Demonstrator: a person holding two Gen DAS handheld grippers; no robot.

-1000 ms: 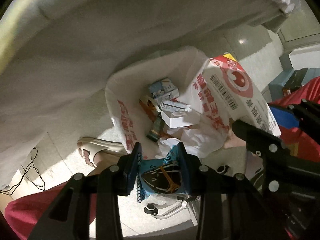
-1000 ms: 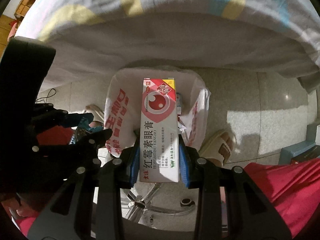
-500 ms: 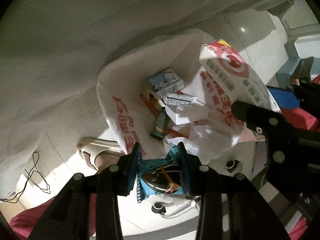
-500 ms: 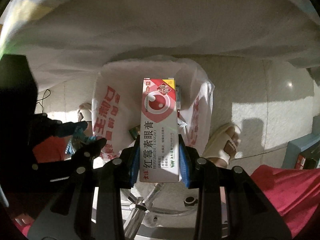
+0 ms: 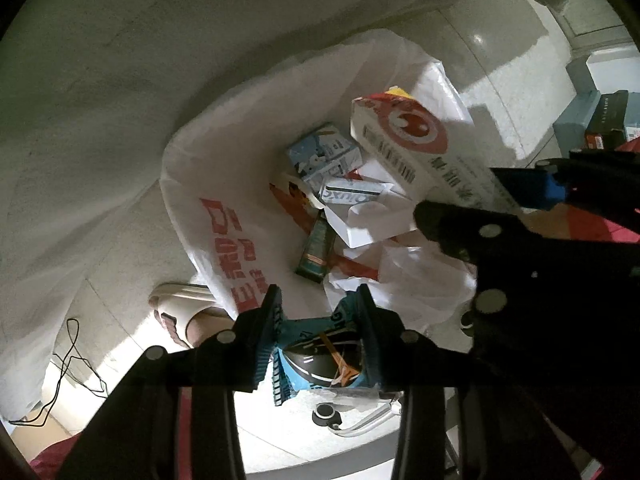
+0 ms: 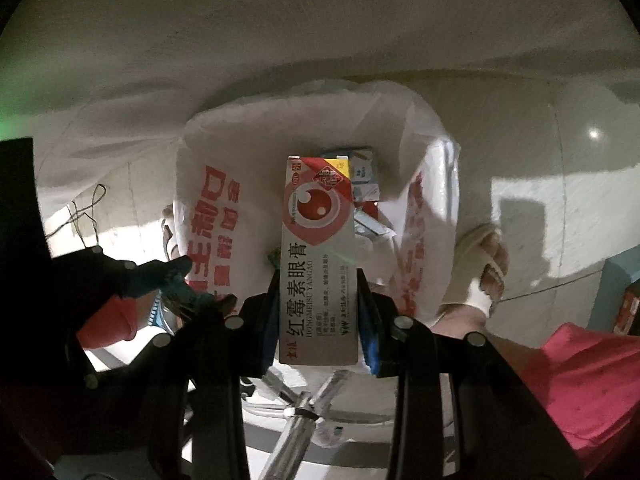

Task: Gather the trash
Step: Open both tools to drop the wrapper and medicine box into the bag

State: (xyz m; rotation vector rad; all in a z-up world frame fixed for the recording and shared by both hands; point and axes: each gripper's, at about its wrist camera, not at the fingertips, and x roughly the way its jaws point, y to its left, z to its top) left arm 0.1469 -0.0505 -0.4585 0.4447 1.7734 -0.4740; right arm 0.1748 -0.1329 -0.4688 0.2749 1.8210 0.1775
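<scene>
Two grippers hang over one white plastic bag (image 5: pixel 224 216) with red letters, which sits open on the floor (image 5: pixel 492 92). Since a second ago both have come in closer, so the bag looks bigger and fills more of each view. The left gripper (image 5: pixel 318 312) has its jaws closed tight on a blue snack wrapper (image 5: pixel 320 356), just like before, and it sits at the near edge of the bag. The right gripper (image 6: pixel 316 280) has its jaws closed on a long white and red box (image 6: pixel 318 264), same as before, and the box now points down over the middle of the bag's mouth. Some small boxes (image 5: pixel 324 156) already lie inside the bag. A foot in a pale slipper (image 5: pixel 180 312) stands just beside the bag.
</scene>
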